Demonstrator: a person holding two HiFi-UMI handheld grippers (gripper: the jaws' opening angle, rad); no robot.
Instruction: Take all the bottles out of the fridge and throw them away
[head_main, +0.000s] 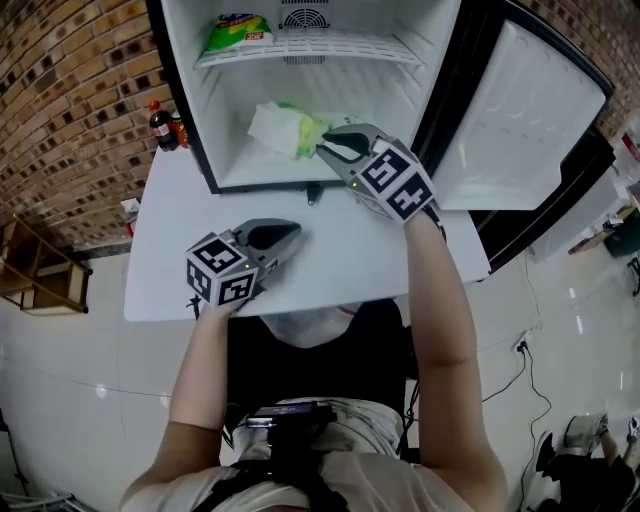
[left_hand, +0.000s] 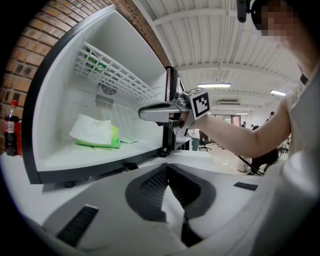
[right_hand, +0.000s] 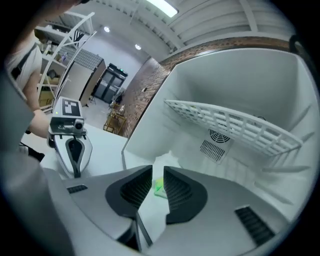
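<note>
A dark cola bottle (head_main: 161, 127) with a red cap stands on the white table (head_main: 340, 265) outside the open mini fridge (head_main: 200, 120), against its left wall; the left gripper view shows that bottle (left_hand: 11, 127) too. I see no bottle inside the fridge. My right gripper (head_main: 322, 147) is held at the fridge's mouth above the floor of the lower compartment, open, with nothing between its jaws (right_hand: 157, 172). My left gripper (head_main: 290, 232) rests low over the table in front of the fridge, shut and empty (left_hand: 167, 170).
A green tissue pack (head_main: 285, 130) with white tissue sticking out lies on the fridge floor. A green and yellow packet (head_main: 238, 32) sits on the wire shelf (head_main: 310, 45). The fridge door (head_main: 530, 120) stands open to the right. A brick wall (head_main: 70, 90) is at the left.
</note>
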